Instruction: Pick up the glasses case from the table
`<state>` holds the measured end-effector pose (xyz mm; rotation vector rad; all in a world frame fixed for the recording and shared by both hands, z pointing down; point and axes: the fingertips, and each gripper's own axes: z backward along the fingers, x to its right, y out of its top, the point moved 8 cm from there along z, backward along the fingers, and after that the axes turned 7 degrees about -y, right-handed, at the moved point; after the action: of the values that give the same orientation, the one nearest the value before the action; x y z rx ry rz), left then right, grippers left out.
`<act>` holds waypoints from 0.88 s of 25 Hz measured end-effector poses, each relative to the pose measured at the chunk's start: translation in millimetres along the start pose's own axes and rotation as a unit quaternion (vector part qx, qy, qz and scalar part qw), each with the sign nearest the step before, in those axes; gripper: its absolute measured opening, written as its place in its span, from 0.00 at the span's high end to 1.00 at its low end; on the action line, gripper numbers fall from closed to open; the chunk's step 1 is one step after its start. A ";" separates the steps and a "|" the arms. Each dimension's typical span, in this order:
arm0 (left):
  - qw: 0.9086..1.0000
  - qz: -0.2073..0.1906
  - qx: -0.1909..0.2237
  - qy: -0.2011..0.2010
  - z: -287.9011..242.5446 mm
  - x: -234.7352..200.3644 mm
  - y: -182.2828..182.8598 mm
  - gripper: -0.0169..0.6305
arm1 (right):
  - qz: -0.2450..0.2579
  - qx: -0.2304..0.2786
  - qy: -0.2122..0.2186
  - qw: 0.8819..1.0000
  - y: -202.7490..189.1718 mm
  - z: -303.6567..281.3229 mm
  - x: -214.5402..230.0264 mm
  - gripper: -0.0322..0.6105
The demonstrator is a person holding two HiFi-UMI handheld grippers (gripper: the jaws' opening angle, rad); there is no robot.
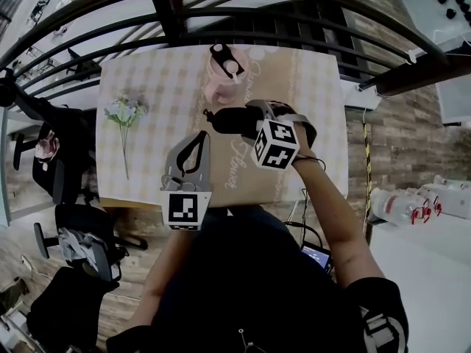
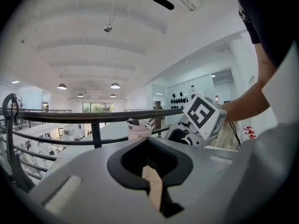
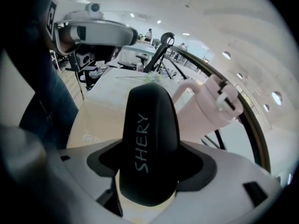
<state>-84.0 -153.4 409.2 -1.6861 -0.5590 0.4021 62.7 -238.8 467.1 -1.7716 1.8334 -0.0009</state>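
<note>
The black glasses case marked "SHERY" lies lengthways between the jaws of my right gripper, which is shut on it over the middle of the checked table. In the right gripper view the case fills the jaws of that gripper and juts out past them. I cannot tell whether it touches the cloth. My left gripper hovers near the table's front edge, left of the case, shut with nothing in it. In the left gripper view its jaws meet at the tips.
A pink lidded jug stands just beyond the case, close to the far edge. A sprig of flowers lies at the table's left. A dark railing runs behind the table. Office chairs stand to the left.
</note>
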 end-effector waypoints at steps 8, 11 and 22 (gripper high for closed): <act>1.000 -0.008 0.026 0.008 1.0 -7.7 19.6 0.95 | -0.050 0.039 -0.088 0.994 10.6 57.1 9.0 0.45; 0.999 -0.003 0.035 0.012 1.7 -7.5 28.7 0.95 | -0.067 0.062 -0.133 0.987 13.8 79.6 16.2 0.45; 0.995 0.001 0.092 0.028 3.5 -9.9 65.8 0.95 | -0.152 0.177 -0.284 0.930 23.9 151.0 37.5 0.45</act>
<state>-84.9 -164.8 343.5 -1.5171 -0.4642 0.3951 103.5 -211.9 317.5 -1.5668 1.0639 0.0528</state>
